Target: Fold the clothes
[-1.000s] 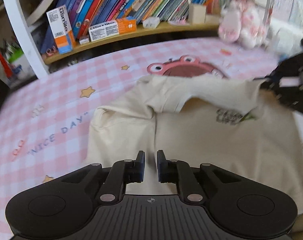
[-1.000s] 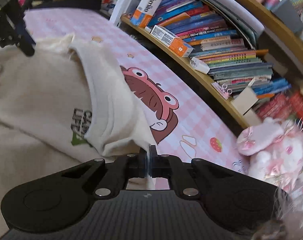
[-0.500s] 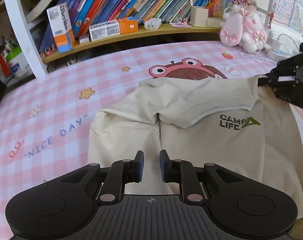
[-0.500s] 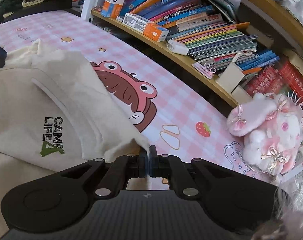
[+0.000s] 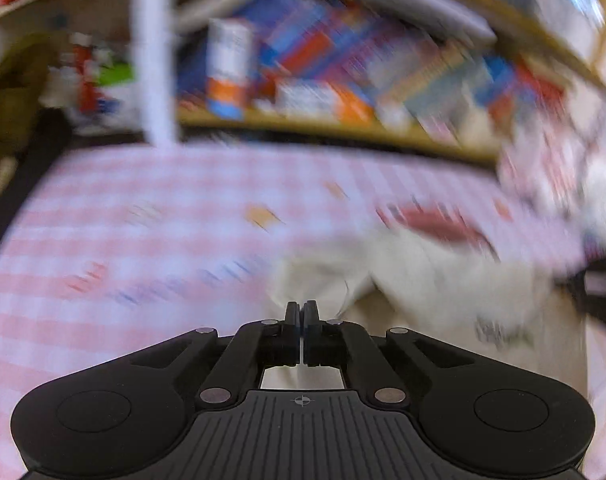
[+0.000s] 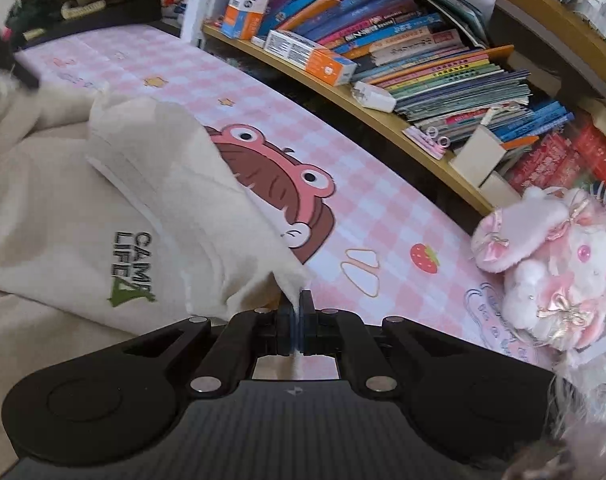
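- Pinching a corner of the cream T-shirt [image 6: 103,208], the right gripper [image 6: 295,304] has its jaws pressed tight on the fabric, which runs straight in between the pads.
- The shirt's lying on the pink checked tablecloth [image 6: 383,216], its top edge flopped over part of the pink frog print [image 6: 287,184]. The green and black "CAMP LIFE" logo [image 6: 133,268] faces up, just left of that gripper.
- The left gripper [image 5: 302,314] has its jaws squeezed together. It's at the shirt's edge, but the view is so blurry I honestly can't tell if any cloth is caught in there.
- Behind the table: a bookshelf [image 6: 383,52] crammed with books, plus a pink plush toy [image 6: 551,256] on the right.
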Tool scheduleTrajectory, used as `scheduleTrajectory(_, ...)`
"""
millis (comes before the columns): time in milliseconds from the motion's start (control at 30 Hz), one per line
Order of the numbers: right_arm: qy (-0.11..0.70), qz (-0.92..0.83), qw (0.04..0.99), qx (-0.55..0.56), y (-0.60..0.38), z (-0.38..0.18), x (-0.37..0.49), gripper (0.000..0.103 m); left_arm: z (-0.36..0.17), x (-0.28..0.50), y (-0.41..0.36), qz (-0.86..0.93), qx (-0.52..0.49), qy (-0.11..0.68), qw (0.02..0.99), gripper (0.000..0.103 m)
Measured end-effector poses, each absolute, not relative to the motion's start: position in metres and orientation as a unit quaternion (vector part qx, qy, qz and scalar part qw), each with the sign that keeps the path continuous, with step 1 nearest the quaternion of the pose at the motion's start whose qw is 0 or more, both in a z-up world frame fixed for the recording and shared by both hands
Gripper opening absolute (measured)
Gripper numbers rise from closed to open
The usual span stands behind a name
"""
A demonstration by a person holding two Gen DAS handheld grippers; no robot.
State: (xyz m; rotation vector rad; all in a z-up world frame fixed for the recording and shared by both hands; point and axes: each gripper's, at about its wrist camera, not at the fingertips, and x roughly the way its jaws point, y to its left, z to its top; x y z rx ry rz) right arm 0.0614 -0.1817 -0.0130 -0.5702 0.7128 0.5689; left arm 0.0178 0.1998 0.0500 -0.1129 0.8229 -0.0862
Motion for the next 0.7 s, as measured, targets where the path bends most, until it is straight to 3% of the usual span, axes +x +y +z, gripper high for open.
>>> scheduleTrajectory(200, 0.373, 0.310, 0.850, -0.205, -0.188, -0.002, 0.086, 0.002, 0.064, 0.055, 0.259, 0.046, -0.009, 0.386, 0.921, 0.001)
scheduleTrajectory(500, 0.419, 0.253, 0.872, -0.014, -0.184, -0.005, 0.203, 0.002, 0.018, 0.104, 0.297, 0.094, -0.058, 0.394, 0.912, 0.002)
scheduleTrajectory(700, 0.457, 0.191, 0.867, -0.059, -0.156, -0.039, 0.236, 0.002, -0.002, 0.103, 0.273, 0.023, -0.010, 0.426, 0.904, 0.002)
